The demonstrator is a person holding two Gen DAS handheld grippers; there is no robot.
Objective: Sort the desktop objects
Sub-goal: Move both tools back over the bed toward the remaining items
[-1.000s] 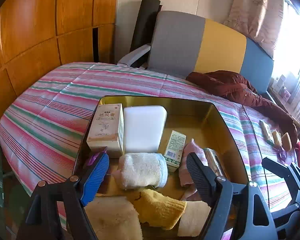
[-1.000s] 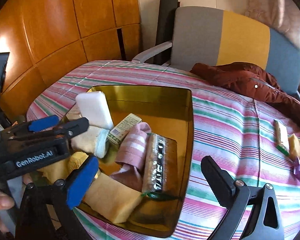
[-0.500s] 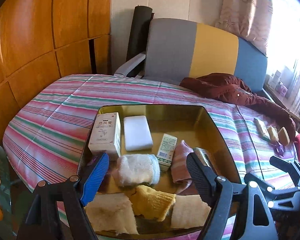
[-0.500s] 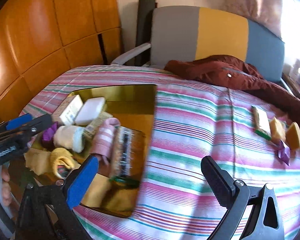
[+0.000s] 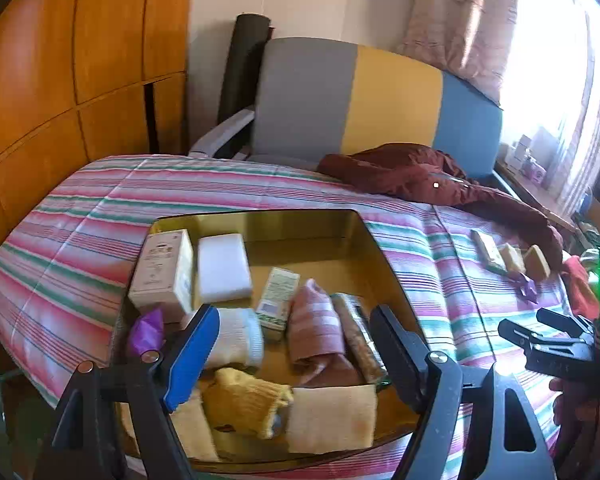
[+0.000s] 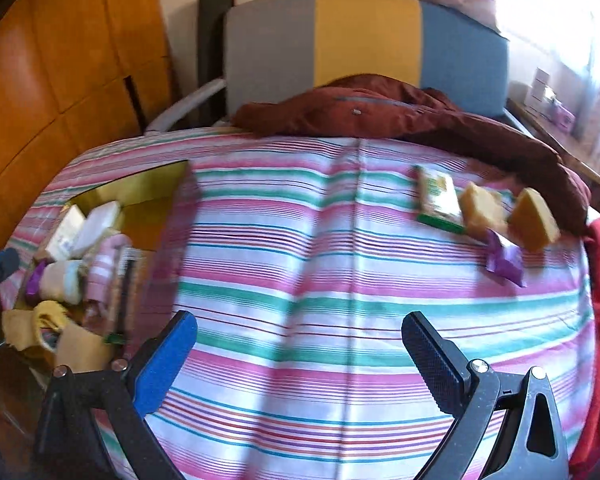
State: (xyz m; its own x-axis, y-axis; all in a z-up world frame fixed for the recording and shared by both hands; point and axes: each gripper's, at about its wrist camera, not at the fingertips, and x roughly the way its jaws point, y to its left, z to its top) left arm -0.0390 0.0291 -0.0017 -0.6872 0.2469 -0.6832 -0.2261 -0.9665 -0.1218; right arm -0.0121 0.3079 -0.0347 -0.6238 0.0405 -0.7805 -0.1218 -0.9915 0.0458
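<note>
Right gripper [image 6: 300,364] swung from gold tray [image 5: 384,252] toward loose items [image 6: 484,210] right of tray, wide, empty | left gripper [image 5: 292,352] over tray, wide, closing, empty | risk: blurred swing overshoots, scattering 4 items

Striped table cover [image 6: 300,240], gold tray [image 5: 384,264], maroon jacket [image 6: 380,116], sponges [image 6: 480,208]

the tray [image 5: 360,222] sits on the cloth [image 6: 300,248] at left; two sponges [image 6: 482,208] lie far right, before the jacket [image 6: 380,112].
</note>
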